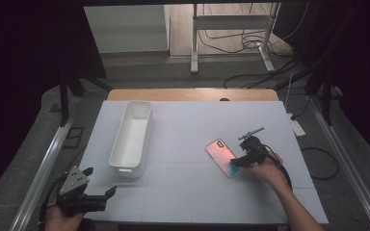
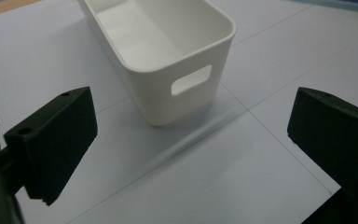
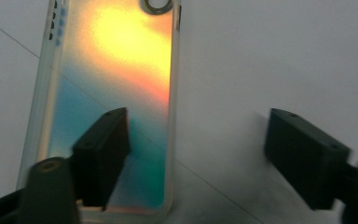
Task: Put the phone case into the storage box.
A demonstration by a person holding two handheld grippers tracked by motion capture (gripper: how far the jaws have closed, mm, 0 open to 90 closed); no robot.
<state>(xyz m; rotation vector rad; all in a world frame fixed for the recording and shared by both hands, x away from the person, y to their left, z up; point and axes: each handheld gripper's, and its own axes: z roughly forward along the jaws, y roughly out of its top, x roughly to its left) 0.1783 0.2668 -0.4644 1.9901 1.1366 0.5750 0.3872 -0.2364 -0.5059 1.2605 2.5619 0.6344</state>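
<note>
The place reads as a lab or recording studio set up for data collection rather than a home. A flat white work surface [image 1: 197, 192] covers a light wooden tabletop [image 1: 192, 94] and stands alone in a pool of light, with black curtains [image 1: 24, 57] hanging dark on both sides. Grey metal rails [image 1: 43, 173] run along the grey carpeted floor [image 1: 173, 72] beside the table. Behind it stands a white metal equipment frame [image 1: 231, 29] with loose black cables [image 1: 241, 43] coiled under it, and a white power strip [image 1: 297, 126] lies on the floor at the right.
</note>
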